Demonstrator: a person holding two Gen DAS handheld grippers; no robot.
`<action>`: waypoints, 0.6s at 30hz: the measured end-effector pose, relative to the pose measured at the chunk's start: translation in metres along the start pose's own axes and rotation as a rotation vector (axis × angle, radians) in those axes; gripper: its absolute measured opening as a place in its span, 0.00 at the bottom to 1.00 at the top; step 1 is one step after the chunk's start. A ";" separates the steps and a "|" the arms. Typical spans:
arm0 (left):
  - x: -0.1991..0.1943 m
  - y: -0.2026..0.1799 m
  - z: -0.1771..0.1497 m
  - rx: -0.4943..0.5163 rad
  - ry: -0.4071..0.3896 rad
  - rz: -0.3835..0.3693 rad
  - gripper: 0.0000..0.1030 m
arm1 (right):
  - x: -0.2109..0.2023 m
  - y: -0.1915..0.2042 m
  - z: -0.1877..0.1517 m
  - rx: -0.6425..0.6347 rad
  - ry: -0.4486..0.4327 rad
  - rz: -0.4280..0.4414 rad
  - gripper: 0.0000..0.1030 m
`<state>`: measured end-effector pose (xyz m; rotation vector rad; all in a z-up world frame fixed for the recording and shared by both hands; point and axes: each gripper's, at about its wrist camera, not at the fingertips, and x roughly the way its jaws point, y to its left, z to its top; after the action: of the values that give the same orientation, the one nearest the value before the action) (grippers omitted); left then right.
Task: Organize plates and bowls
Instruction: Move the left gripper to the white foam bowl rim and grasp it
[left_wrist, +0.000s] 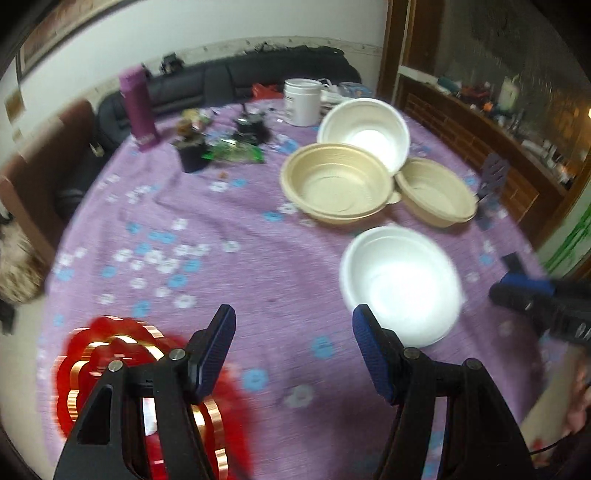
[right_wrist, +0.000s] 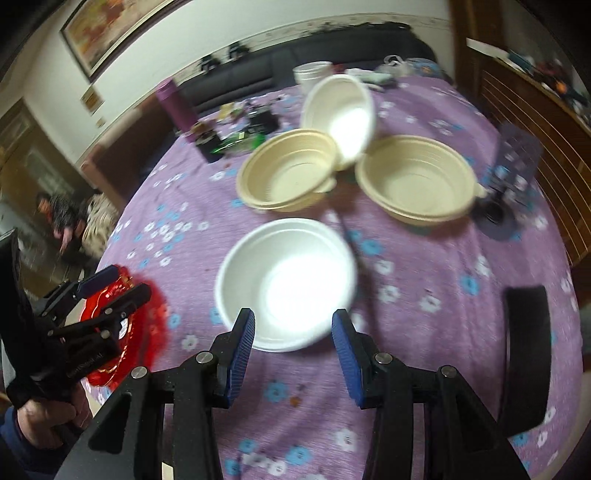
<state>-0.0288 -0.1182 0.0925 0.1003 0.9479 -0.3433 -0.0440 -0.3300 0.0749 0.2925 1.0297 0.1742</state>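
Both claws hover empty over the counter (left_wrist: 258, 258) (purple floral cloth). Left claw (left_wrist: 293, 332) jaws gaping wide, above the red plates (left_wrist: 110, 354) at the near left edge. Right claw (right_wrist: 293, 332) jaws partly apart, nothing between, just before the near white bowl (right_wrist: 286, 282). Two tan bowls (right_wrist: 291, 170) and a tilted white bowl (right_wrist: 343, 110) sit mid-counter, touching.

Two round white foam bowls (left_wrist: 400, 284) (left_wrist: 365, 129) sit on the purple flowered tablecloth (left_wrist: 221, 229). Beside the far white one are two round tan ribbed bowls (left_wrist: 338, 182) (left_wrist: 436, 192). One red scalloped plate (right_wrist: 122, 325) lies well apart.
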 end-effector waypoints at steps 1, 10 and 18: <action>0.004 -0.001 0.003 -0.018 0.009 -0.035 0.63 | -0.001 -0.006 -0.001 0.017 0.001 0.002 0.46; 0.033 -0.020 0.018 -0.030 0.069 -0.106 0.63 | 0.003 -0.032 -0.006 0.074 0.026 0.022 0.45; 0.059 -0.020 0.019 -0.033 0.123 -0.112 0.57 | 0.025 -0.032 0.008 0.053 0.061 0.043 0.43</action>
<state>0.0111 -0.1558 0.0573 0.0384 1.0830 -0.4278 -0.0246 -0.3547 0.0476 0.3593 1.0904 0.1957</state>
